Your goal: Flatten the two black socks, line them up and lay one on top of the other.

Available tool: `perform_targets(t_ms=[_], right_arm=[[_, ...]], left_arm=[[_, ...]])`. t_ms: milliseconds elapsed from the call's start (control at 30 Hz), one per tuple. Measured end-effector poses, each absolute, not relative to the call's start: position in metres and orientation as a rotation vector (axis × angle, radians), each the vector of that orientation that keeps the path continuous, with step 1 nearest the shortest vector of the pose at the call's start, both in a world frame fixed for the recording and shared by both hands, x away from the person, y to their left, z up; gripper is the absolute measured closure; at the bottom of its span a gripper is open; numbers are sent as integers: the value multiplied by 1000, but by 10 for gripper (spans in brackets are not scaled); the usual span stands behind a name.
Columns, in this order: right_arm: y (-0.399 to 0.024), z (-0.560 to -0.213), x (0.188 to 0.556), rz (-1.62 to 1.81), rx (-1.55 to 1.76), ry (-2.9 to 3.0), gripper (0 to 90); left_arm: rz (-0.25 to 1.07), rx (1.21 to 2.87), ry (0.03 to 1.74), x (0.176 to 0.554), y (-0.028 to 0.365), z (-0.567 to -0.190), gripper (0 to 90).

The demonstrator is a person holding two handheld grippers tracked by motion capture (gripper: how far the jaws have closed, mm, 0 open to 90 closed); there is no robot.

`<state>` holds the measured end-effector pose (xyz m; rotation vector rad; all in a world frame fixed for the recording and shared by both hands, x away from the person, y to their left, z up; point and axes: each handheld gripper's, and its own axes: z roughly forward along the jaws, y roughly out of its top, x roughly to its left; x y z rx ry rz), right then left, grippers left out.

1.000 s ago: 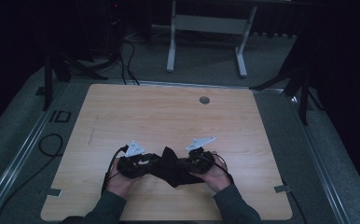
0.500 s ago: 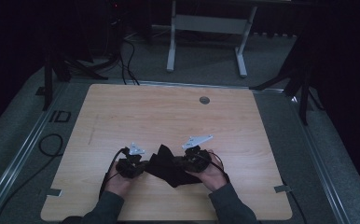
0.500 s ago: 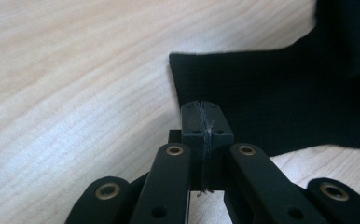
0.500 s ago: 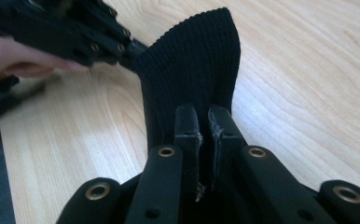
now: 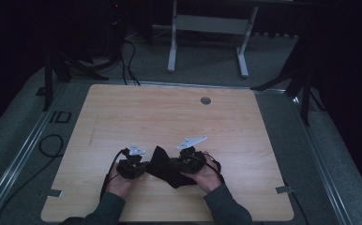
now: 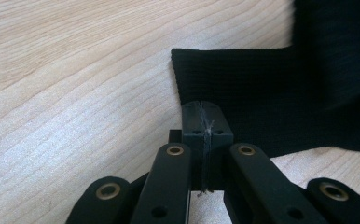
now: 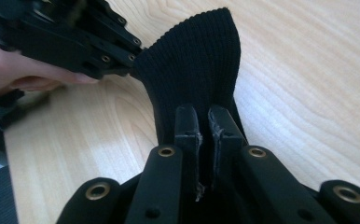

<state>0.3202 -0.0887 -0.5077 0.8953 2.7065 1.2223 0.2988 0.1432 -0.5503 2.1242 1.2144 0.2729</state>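
Left tool [image 6: 205,122] has just closed, jaws pressed together pinching the edge of the black knit cloth [image 6: 280,98]. Right tool [image 7: 204,123] nearly shut, gripping the same cloth. Cloth sits lower centre of the counter [image 5: 169,122], stretched between both.

Bare table [image 5: 169,117] beyond black cloth [image 5: 162,164]

Cloth [image 5: 162,165] on table [image 5: 169,117], between both tools.
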Motion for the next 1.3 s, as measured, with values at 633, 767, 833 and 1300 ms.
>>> perform_targets(t_ms=[633,767,833,1300], right_arm=[[-71,-548,322,1117,1016,2748,833],[-71,-550,323,1114,1025,2746,832],[-71,-551,323,1110,1028,2746,831],[-69,-553,321,1104,1009,2732,831]], left_arm=[[194,2083,1235,301,149,-552,899],[196,2067,1233,301,150,-550,871],[197,2054,1232,301,152,-548,855],[322,2153,1116,291,126,-544,852]])
